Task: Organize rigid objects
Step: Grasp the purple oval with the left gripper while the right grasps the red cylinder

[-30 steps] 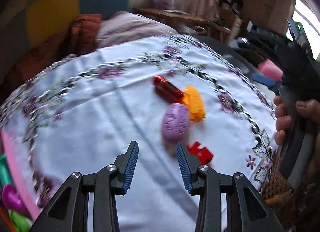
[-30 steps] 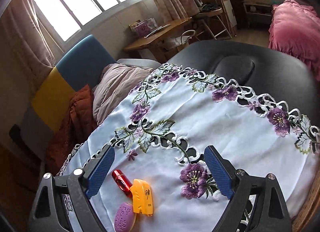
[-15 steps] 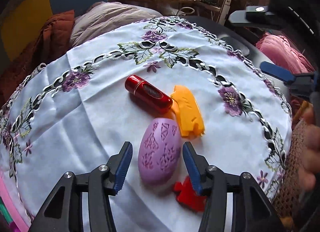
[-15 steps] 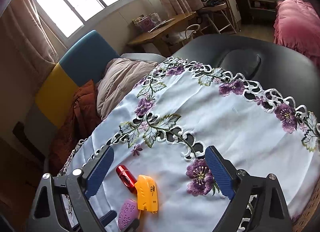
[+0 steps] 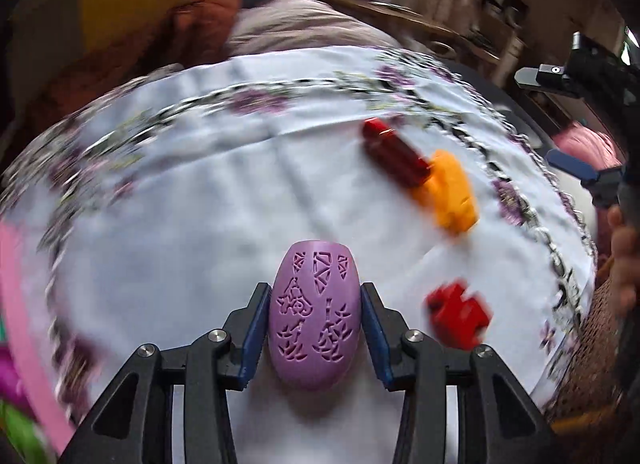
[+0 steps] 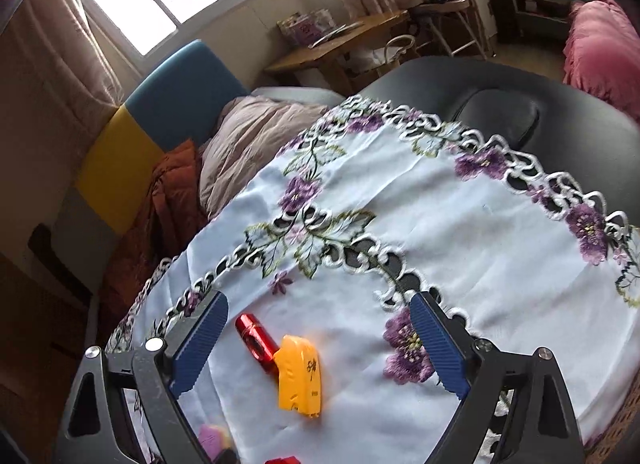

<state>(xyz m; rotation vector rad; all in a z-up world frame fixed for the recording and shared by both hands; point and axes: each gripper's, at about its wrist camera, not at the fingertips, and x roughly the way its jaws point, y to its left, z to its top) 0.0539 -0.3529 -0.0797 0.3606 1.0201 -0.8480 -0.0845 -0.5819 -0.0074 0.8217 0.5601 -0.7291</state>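
Left gripper points steeply down, jaws closing, both blue pads against the sides of the purple egg-shaped piece held between them; black finger arms run back to the near edge. Right gripper angled down, jaws spread wide with nothing between the pads, hanging clear of the cloth. In the left wrist view the right gripper shows at the far right edge, with a hand wrapped on its handle, fingers partly visible, blurred.

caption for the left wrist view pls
Left gripper jaws closing around a purple carved egg above the embroidered tablecloth.
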